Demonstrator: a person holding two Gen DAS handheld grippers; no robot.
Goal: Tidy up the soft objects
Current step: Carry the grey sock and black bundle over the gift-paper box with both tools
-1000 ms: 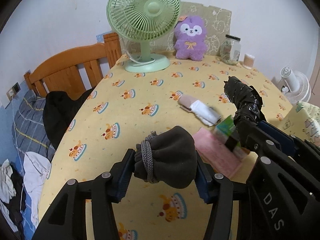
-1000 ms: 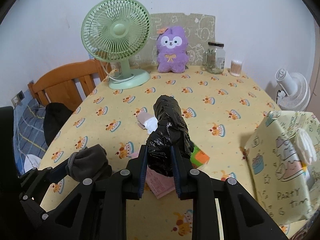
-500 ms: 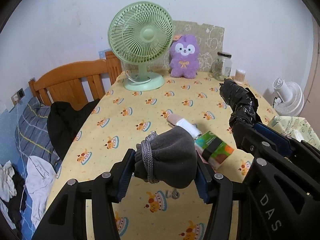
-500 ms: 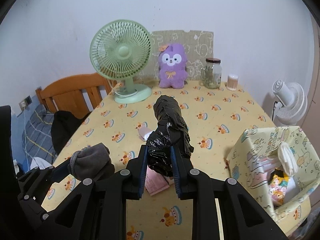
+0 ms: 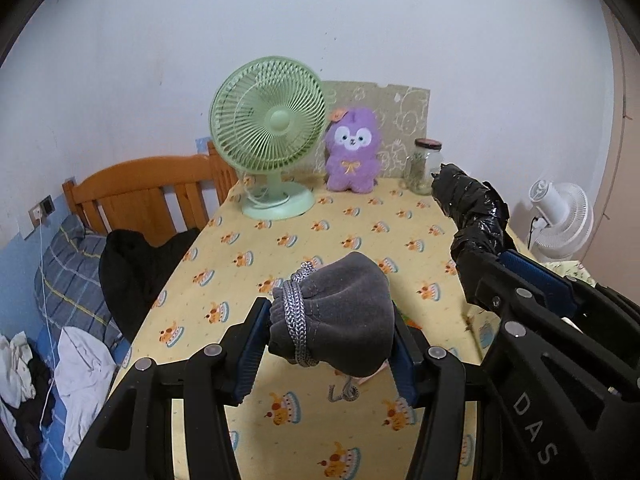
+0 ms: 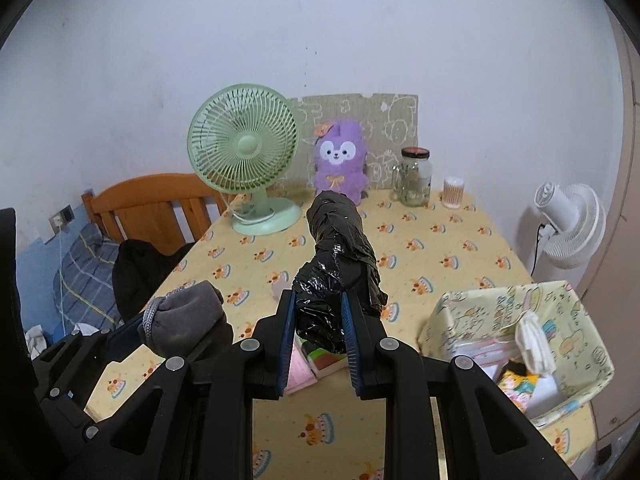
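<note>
Above the yellow cake-print tablecloth (image 6: 440, 248), left gripper (image 5: 326, 346) clamps a grey drawstring pouch (image 5: 340, 312), right gripper (image 6: 318, 328) a black plastic-wrapped roll (image 6: 340, 256), neither yet in the part-filled patterned paper box (image 6: 576, 396).

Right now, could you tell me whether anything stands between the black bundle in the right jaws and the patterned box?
Nothing visible does: the black bundle is lifted clear, and only bare tablecloth separates it from the open-topped patterned box.
</note>
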